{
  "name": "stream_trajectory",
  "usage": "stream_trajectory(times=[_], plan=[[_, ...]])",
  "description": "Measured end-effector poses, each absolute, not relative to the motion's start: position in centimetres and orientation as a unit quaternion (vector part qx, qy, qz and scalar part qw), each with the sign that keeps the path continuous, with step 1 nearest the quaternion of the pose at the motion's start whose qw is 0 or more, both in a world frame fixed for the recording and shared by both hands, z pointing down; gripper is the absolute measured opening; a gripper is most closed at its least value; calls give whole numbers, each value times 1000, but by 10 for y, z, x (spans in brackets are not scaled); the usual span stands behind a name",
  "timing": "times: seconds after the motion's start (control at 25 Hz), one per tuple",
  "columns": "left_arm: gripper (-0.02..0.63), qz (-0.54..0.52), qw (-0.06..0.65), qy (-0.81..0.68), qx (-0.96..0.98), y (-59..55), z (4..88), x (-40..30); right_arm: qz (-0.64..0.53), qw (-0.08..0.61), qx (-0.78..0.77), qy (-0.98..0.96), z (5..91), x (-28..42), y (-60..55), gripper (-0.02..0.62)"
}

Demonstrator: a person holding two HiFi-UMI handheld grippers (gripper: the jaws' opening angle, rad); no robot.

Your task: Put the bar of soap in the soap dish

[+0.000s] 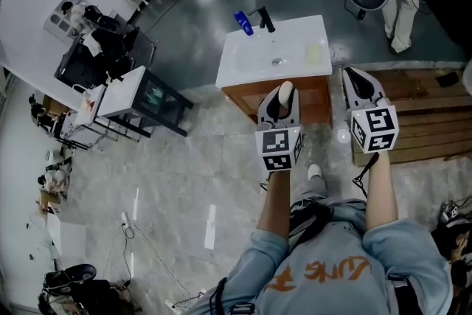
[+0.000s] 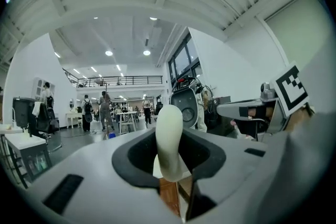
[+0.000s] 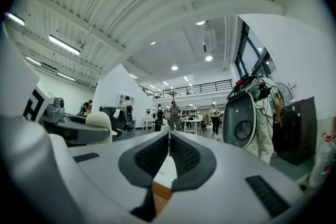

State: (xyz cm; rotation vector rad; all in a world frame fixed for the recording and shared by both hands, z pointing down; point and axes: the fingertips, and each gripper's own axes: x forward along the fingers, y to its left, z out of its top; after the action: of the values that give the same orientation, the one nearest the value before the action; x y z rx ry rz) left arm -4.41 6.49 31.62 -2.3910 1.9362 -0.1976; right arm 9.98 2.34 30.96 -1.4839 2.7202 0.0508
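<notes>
I am carrying the soap point(image 2: 169, 136) toward the sink, so the pick-up looks done and the placing is not yet begun. My left gripper point(image 1: 282, 101) is clamping the bar edge-on between its dark pads: a smooth, cream-coloured piece with rounded ends, standing upright and poking out well past the jaw tips. It is hanging in the air just short of the counter's point(image 1: 251, 48) near edge, over the wooden cabinet front point(image 1: 247, 94). My right gripper point(image 3: 168, 150) is carrying nothing, its ribbed pads pressed together.

The counter is a glossy white slab with a shallow moulded basin. A black tap point(image 1: 264, 18) and a blue bottle point(image 1: 243, 23) are sitting along its far edge. Near its right edge is lying a small, pale, yellowish piece that I am taking to be the soap dish point(image 1: 315, 54), though it is too small to be sure.

Next, I am judging, the left gripper needs to travel forward and to the right over that dish, tip the bar flat, lower it and release gently, since the soap looks slippery.
</notes>
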Motion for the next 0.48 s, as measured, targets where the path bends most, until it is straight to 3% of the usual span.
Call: stream_trajectory(times=[0.48], plan=[[127, -38, -8, 594, -804, -29, 344, -52, 26, 0, -504, 863, 322, 100, -60, 31]])
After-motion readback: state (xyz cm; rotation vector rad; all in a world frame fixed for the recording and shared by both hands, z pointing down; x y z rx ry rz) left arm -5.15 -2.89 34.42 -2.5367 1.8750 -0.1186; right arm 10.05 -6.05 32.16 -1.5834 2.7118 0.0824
